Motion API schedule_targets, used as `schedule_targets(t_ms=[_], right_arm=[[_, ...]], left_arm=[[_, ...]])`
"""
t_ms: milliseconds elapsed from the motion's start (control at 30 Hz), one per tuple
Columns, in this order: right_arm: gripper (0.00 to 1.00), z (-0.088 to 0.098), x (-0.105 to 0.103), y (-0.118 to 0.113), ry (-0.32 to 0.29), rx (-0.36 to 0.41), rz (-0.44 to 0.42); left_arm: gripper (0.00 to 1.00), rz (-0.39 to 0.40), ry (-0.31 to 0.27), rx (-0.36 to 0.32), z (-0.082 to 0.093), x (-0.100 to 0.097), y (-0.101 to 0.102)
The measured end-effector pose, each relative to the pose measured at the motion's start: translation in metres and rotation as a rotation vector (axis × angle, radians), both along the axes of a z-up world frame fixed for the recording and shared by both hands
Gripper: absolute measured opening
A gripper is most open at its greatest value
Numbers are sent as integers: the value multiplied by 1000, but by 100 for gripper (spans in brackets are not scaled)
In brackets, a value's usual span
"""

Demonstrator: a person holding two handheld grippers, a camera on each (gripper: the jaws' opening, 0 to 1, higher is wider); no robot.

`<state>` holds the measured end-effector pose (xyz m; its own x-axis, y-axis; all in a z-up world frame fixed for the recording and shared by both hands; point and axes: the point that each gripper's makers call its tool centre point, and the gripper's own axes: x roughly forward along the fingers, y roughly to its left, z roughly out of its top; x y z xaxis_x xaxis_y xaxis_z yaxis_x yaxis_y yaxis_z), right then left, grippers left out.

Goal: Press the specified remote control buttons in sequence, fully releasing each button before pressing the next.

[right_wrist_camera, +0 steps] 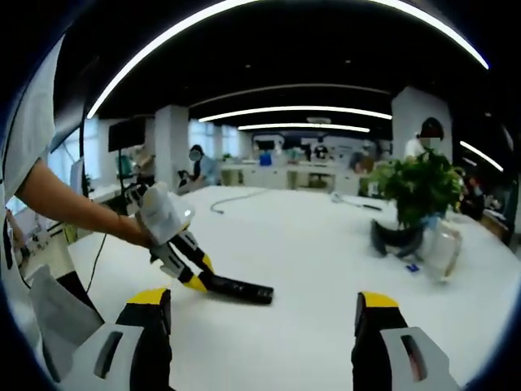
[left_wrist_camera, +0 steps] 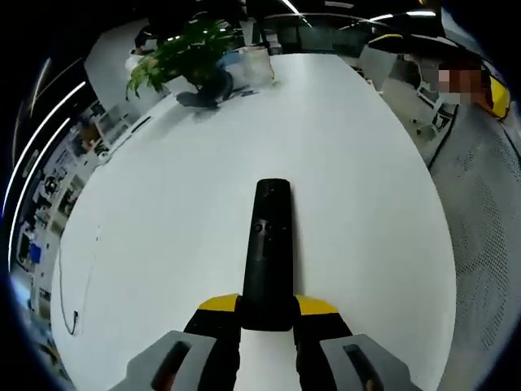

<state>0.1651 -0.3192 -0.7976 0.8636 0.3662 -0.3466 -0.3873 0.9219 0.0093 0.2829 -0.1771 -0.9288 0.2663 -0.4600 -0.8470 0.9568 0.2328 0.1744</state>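
Two hand-held grippers work over a large white oval table (left_wrist_camera: pixel 163 212). In the left gripper view, the left hand-held gripper (left_wrist_camera: pixel 267 314) has its yellow-tipped jaws closed on the near end of a slim black remote control (left_wrist_camera: pixel 269 244), which runs straight away from the jaws and lies flat on the table top. Small buttons show along the remote's upper face, though they are too small to tell apart. A thin dark cable (left_wrist_camera: pixel 77 277) trails along the table's left edge, and a leafy green potted plant (left_wrist_camera: pixel 187 49) stands at the far end.

In the right gripper view, the right hand-held gripper (right_wrist_camera: pixel 264 314) has its jaws spread wide with nothing between them, above bare table (right_wrist_camera: pixel 301 244). The left hand-held gripper (right_wrist_camera: pixel 191 273) comes in from the left, held by a person's hand (right_wrist_camera: pixel 159 216) and bare forearm, and the black remote control (right_wrist_camera: pixel 236 288) sticks out from its jaws towards the right, resting on the table well ahead of the right gripper's tips. The green plant (right_wrist_camera: pixel 419 187) sits in a dark pot at far right, with a clear plastic bag (right_wrist_camera: pixel 444 244) just beside it.
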Motion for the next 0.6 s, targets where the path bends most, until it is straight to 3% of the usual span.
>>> schedule_targets(t_ms=[233,600], right_arm=[[90,-4,1,0,18,-19,1],[89,-9,5,-2,40,-29,-4]], left_arm=[[23,-10,-38,32,6,39,3],[23,-37,-56,71,7,83,4]])
